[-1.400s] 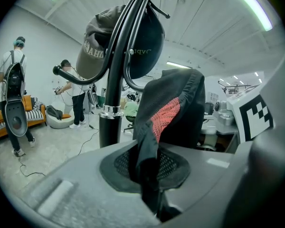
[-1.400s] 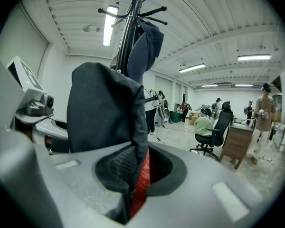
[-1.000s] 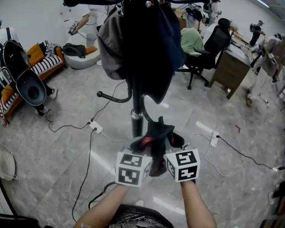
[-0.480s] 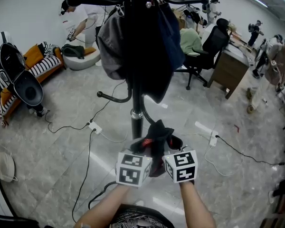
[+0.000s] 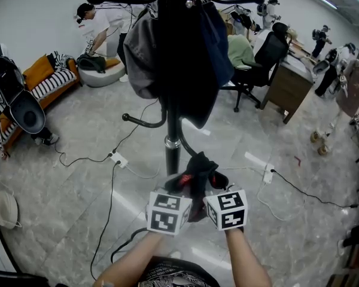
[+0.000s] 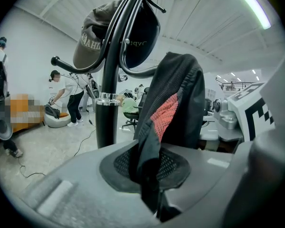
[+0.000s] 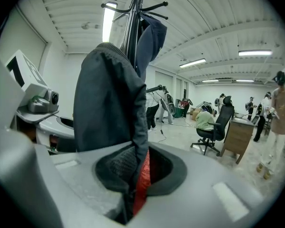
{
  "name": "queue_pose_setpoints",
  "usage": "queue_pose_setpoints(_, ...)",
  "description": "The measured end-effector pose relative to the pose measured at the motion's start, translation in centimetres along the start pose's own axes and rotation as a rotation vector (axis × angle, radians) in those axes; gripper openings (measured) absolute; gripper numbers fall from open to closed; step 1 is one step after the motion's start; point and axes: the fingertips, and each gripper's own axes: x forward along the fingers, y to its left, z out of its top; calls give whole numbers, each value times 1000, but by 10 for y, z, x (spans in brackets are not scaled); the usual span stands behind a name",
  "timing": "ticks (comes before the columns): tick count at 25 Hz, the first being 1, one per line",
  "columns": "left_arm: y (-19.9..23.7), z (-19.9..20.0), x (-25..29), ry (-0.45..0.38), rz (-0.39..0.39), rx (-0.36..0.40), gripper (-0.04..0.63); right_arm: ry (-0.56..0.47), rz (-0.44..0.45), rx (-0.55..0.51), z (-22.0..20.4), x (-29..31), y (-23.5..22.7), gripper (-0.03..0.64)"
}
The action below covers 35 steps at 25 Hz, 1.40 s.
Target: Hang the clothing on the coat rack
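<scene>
Left gripper (image 6: 151, 189): jaws closed on a fold of the dark garment (image 6: 173, 99), cloth pinched between the pads; coarse red mesh lining shows on the fold standing up above the jaws. Right gripper (image 7: 134, 194): jaws likewise pinching the same garment, a red strip of lining caught in the nip, dark outer fabric rising in a hump above it. Head view: both grippers side by side, marker cubes close together, garment bunched between and just ahead of the tips, held off the floor, close in front of the black coat rack pole (image 5: 172, 151) and below what hangs on it. Rack carries a grey cap (image 6: 91, 44), a navy hooded top (image 7: 149, 39) and a black item (image 5: 182, 70). One lower hook (image 5: 145, 123) sticks out left of the pole. Background: office chair (image 5: 269, 55), wooden desk (image 5: 292, 81), cables and a power strip (image 5: 119, 159) on the tiled floor (image 5: 66, 190)
</scene>
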Motion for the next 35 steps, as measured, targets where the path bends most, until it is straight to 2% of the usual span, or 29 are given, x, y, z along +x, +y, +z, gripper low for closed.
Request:
queue_pose_setpoints(11,-3,-1,-2,-1,2,18,35,5,12,2,-4,-5,5,44)
queue_pose_setpoints(28,-10,-4,-6,-33,9,55,37,-18,-44,13,-9,-18,5,87)
queue_pose_setpoints(35,-9,-3,-7,-41,10,62,66,-8,-74,11,-11,-22,4,109)
